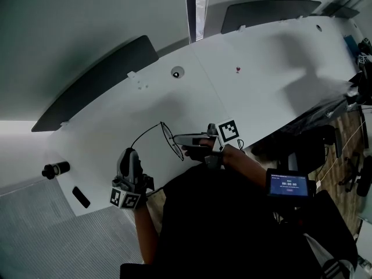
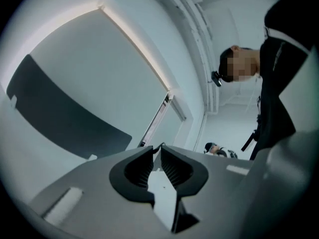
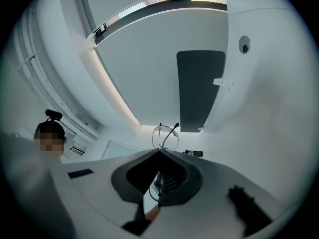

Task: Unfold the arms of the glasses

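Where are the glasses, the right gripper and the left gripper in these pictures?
glasses [image 1: 171, 139]: head view, lens.
right gripper [image 3: 159, 151]: right gripper view, between fingertips.
left gripper [image 2: 157, 148]: left gripper view, between fingertips.

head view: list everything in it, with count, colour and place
glasses: one, thin dark wire, held over the table
table: one, white, across the middle
panels: two, dark grey, along the table's far edge
cylinder: one, black, at the table's left end
flat piece: one, black, table's near left corner
screen: one, black, lit, lower right
right hand-held gripper: one, grey, shut on the glasses
left hand-held gripper: one, grey, empty, jaws slightly apart
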Tool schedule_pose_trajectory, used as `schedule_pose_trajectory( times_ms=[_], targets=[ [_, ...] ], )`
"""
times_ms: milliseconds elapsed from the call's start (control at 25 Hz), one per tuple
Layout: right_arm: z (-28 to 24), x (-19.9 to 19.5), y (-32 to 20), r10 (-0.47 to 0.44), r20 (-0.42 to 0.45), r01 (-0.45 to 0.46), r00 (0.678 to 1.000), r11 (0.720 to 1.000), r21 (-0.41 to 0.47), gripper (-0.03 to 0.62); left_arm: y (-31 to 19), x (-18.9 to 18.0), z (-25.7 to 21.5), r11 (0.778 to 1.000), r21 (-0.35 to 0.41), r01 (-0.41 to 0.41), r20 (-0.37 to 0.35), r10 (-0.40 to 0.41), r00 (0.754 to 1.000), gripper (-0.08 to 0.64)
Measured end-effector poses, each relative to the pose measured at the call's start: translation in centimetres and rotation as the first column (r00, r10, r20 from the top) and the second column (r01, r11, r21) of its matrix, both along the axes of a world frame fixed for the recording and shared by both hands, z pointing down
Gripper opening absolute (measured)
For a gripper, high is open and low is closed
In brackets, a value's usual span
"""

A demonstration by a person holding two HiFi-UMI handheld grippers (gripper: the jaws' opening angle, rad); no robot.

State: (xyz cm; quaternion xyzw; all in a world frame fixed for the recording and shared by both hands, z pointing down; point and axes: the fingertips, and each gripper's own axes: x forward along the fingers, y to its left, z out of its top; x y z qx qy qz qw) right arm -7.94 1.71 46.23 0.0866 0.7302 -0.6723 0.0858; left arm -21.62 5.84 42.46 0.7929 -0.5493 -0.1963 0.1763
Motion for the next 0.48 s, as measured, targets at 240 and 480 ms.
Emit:
schedule_pose_trajectory(
  times_ms=[240,480],
  targets=[
    [1.6,0.0,-0.6,0.025,-0.085,-0.024,0.996,1.000,0.014,0.008,0.9,-0.4,3.5,0.998,-0.055,-0.040,-0.267,0.024,0.963,0.083],
    [2.0,0.2,-0.9,0.041,-0.119,-0.039,0.992,0.999,0.021,0.008,1.9,-0.3,5.8,0.995,-0.101,-0.008,-0.430,-0.037,0.902,0.083]
  ],
)
